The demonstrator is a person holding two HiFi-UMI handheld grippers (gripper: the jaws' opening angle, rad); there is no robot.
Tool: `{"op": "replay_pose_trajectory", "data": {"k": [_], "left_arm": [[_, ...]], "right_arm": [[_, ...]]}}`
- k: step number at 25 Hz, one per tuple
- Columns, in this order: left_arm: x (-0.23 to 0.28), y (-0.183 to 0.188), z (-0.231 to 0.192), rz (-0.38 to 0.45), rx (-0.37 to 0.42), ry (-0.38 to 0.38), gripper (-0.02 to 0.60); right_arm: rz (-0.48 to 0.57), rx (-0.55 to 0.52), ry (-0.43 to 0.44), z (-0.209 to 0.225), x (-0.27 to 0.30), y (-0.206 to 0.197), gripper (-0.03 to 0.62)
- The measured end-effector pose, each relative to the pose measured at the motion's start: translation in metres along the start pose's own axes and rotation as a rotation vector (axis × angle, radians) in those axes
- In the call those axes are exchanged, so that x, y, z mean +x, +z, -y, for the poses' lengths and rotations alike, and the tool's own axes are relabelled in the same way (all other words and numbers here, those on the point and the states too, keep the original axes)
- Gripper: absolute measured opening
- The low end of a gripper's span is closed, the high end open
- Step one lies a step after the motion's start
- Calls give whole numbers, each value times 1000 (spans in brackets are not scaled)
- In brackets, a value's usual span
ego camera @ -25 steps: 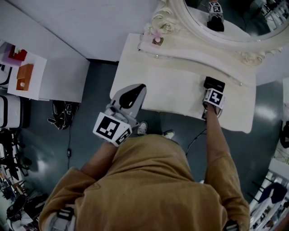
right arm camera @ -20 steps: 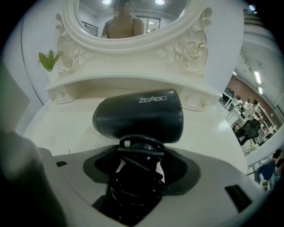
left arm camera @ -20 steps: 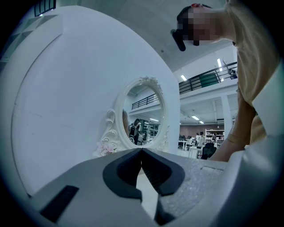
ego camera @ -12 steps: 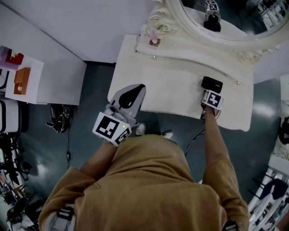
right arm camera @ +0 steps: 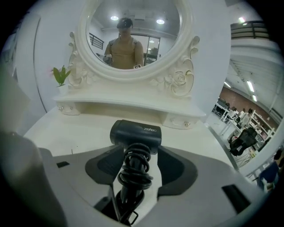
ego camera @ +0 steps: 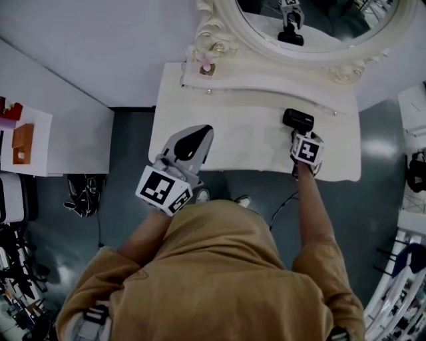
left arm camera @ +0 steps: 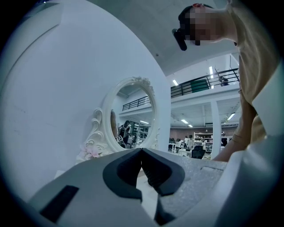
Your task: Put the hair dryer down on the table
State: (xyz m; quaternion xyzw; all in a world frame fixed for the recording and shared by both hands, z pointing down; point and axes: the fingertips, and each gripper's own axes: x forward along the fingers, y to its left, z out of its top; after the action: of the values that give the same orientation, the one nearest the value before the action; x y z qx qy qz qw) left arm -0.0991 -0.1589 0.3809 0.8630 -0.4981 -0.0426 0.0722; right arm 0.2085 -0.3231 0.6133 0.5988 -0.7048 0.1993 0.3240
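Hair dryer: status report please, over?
Left gripper shut, empty. Right gripper jaws closing, hair dryer handle between them. It lies on table. Nothing in the way.

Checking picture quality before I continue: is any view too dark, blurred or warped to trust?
Head view: dim, even light, sharp. Left gripper view: heavy fisheye, dark corners. Right gripper view: hair dryer crisp, no glare; mirror bowed by the lens.

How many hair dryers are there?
1. The black hair dryer is on the white table, in front of the mirror. The dark shape in the mirror looks like only its reflection.
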Motion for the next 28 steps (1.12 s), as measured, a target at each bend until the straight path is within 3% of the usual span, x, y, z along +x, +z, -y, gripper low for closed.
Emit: {"op": "replay_pose_trajectory", "data": {"k": [6,15,18,28], "left_arm": [[6,4,12,12,-1,-53,4],[8,8,20,25,29,-88,3],[7,12,19,31,39,-87,3],[10,32,21,59,93,-94,3]], "right_arm": [[39,-19,-21,6,-30,5,205],[128,-25,-48,13,-73,12,63],[127,-21,-93,26,-87,5,3],[323,59,-84,48,-160,40,3]]}}
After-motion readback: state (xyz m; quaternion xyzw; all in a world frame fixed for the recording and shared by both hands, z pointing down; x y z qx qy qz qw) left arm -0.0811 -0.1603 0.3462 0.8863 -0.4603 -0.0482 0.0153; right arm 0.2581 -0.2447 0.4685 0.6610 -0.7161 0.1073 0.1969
